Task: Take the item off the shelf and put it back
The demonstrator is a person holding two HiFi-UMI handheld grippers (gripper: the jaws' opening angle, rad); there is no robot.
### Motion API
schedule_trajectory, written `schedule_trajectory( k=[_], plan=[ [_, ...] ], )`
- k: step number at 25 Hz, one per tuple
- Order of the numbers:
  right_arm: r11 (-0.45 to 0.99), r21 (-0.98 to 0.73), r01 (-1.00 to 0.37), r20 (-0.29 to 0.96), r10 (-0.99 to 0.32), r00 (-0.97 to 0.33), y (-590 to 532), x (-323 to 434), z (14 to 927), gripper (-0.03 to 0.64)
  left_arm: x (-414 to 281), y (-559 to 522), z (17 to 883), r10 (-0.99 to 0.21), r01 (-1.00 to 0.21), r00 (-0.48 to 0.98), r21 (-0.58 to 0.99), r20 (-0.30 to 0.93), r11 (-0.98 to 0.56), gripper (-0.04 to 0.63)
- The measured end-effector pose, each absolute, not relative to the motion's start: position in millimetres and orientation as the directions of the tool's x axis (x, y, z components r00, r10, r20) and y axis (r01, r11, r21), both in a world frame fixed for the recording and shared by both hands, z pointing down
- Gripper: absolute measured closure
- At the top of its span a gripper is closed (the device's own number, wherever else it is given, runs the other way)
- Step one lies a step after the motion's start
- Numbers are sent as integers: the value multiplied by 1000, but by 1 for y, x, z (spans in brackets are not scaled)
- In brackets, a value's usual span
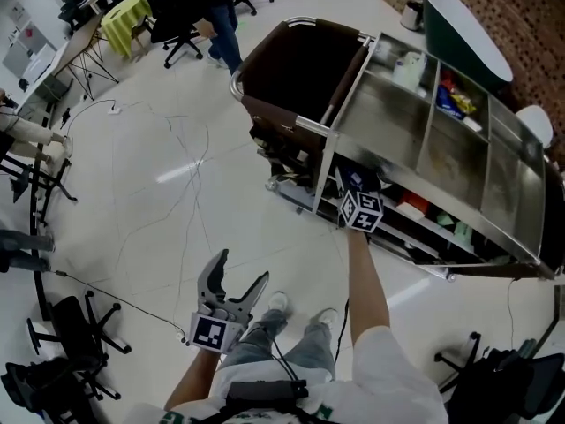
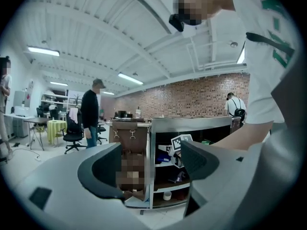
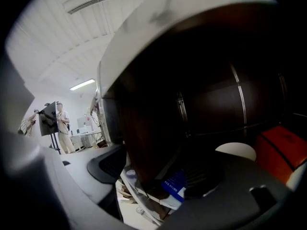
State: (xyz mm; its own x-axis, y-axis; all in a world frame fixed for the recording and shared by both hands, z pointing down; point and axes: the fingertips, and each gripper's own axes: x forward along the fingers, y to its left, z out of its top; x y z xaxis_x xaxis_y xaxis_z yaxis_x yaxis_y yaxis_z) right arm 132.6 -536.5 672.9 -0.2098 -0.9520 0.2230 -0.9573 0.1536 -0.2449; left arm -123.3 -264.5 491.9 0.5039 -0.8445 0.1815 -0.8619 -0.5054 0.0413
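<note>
- Two grippers are seen, and nothing is carried by either of them at this moment.
- The left gripper is held low, near the person's legs and well apart from the steel bench. Its jaws are spread, and only open air is found between them.
- The right gripper is placed to the far right, under the top trays of the bench and inside a lower shelf.
- In the right gripper view its jaws are shown spread and not pressed on any object. A pack with a blue label is seen on the shelf in the gap between them. It cannot be told whether a jaw is touching it.
- This pack is judged to be the item of the task, though this is not certain. A white round object and an orange-red object are seen further right in the same shelf.
- The item is therefore on the shelf and not in a grip. Either the taking is not yet done, so that the closing, the lifting out and the putting back are all left, or the item is already put back and only the withdrawal is left. The pictures alone do not decide which.
</note>
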Motion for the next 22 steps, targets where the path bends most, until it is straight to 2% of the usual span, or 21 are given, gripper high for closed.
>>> schedule_trajectory(
  k=[8,16,22],
  plan=[
    [237,-245,-940,78,-962,-263,-418,127,594,236,-100,-265,481,-823,-831,553,8,133,-557,222],
    [151,-198,-969,-26,-989,-149,-261,170,504,236,-68,-262,468,-754,-749,656,-87,36,-656,222],
    [92,-152,-984,-86,-993,-80,-181,188,452,238,-31,-242,440,-700,-701,713,-81,-40,-709,222]
  ],
)
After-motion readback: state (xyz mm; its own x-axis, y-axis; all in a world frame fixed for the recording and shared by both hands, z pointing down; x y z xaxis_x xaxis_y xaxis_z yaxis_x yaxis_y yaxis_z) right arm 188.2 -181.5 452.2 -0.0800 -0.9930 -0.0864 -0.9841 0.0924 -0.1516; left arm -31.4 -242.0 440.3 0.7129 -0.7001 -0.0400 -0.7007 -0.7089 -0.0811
